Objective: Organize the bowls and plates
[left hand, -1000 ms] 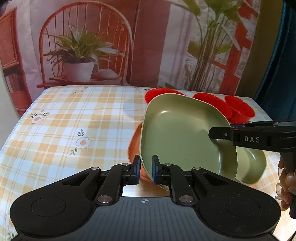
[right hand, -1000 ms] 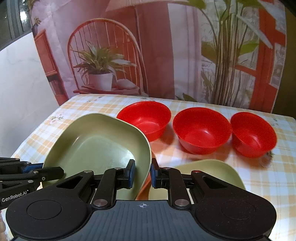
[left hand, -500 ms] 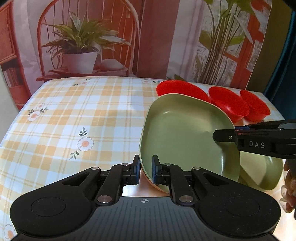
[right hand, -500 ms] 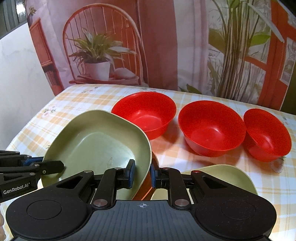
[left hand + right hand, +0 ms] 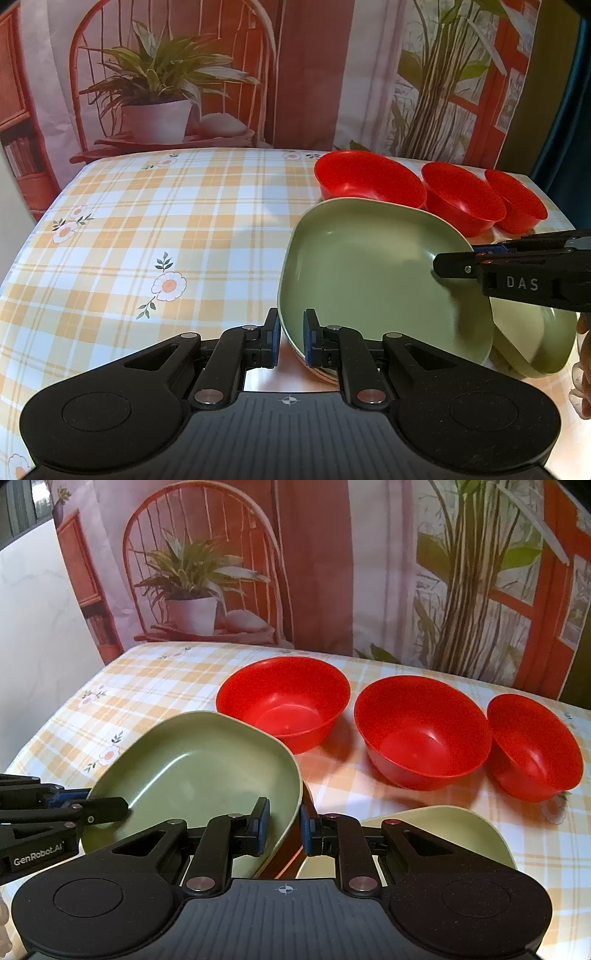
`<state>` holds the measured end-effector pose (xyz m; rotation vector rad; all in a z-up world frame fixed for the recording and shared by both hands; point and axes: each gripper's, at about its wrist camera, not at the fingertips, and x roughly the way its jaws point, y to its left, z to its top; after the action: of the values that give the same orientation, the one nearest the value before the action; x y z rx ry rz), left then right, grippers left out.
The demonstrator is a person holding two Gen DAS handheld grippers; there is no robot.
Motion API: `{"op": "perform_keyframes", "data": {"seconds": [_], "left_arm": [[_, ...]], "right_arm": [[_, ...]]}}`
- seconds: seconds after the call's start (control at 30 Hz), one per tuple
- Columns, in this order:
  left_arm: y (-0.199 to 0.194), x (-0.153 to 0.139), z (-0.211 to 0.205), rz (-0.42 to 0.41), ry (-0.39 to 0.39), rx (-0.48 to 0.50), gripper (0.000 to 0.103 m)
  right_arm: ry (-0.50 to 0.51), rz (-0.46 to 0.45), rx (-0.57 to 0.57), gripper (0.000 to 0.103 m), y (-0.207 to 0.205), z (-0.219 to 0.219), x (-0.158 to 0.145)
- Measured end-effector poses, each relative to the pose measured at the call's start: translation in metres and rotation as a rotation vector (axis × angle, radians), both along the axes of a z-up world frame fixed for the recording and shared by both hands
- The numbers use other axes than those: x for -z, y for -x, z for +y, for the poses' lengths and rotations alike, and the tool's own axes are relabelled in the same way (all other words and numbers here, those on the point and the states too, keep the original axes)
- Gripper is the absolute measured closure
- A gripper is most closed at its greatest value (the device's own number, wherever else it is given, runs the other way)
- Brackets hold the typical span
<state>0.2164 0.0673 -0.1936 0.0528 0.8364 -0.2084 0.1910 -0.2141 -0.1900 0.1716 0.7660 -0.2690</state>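
A green square plate point(image 5: 369, 273) is held level between both grippers. My left gripper point(image 5: 290, 338) is shut on its near-left rim. My right gripper point(image 5: 282, 825) is shut on its right rim point(image 5: 291, 805); in the left wrist view its fingers point(image 5: 458, 264) reach in from the right. The plate point(image 5: 199, 771) sits over an orange plate point(image 5: 284, 860), mostly hidden. A second green plate point(image 5: 535, 332) lies to the right, also in the right wrist view point(image 5: 443, 834). Three red bowls point(image 5: 284, 698) point(image 5: 421, 727) point(image 5: 532, 746) stand in a row behind.
The table has a yellow plaid cloth with flowers point(image 5: 166, 229). A printed backdrop with a chair and plants point(image 5: 166, 81) hangs behind the table. The person's hand point(image 5: 583, 354) shows at the right edge.
The green plate has come down and levelled out, now hiding the orange plate beneath in the left view. Both grippers stay closed on its rim.
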Motion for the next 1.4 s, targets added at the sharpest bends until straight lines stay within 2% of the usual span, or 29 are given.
{"op": "perform_keyframes", "data": {"seconds": [0.33,0.43,0.8,0.9,1.1,1.23,1.4], "left_arm": [[-0.004,0.002,-0.002,-0.024,-0.035,0.002,0.089],[-0.004,0.002,-0.002,-0.029,-0.048,-0.004,0.087],[-0.002,0.001,-0.001,-0.029,-0.048,-0.025,0.084],[-0.002,-0.003,0.002,-0.041,-0.055,-0.053,0.079],[0.006,-0.016,0.0,-0.081,-0.084,-0.091,0.078],[0.009,-0.019,-0.002,-0.089,-0.105,-0.119,0.07],[0.008,-0.014,-0.005,-0.079,-0.122,-0.119,0.07]], "right_arm": [[0.028,-0.006,-0.002,0.086,0.005,0.004,0.0],[0.046,-0.011,0.004,0.08,0.006,0.005,-0.002],[0.048,-0.031,0.041,0.079,0.022,-0.003,-0.006],[0.055,-0.043,0.047,0.079,0.032,-0.005,-0.01],[0.088,-0.058,0.069,0.079,0.06,-0.017,-0.017],[0.084,-0.063,0.105,0.079,0.081,-0.032,-0.017],[0.077,-0.063,0.136,0.079,0.1,-0.046,-0.014]]}}
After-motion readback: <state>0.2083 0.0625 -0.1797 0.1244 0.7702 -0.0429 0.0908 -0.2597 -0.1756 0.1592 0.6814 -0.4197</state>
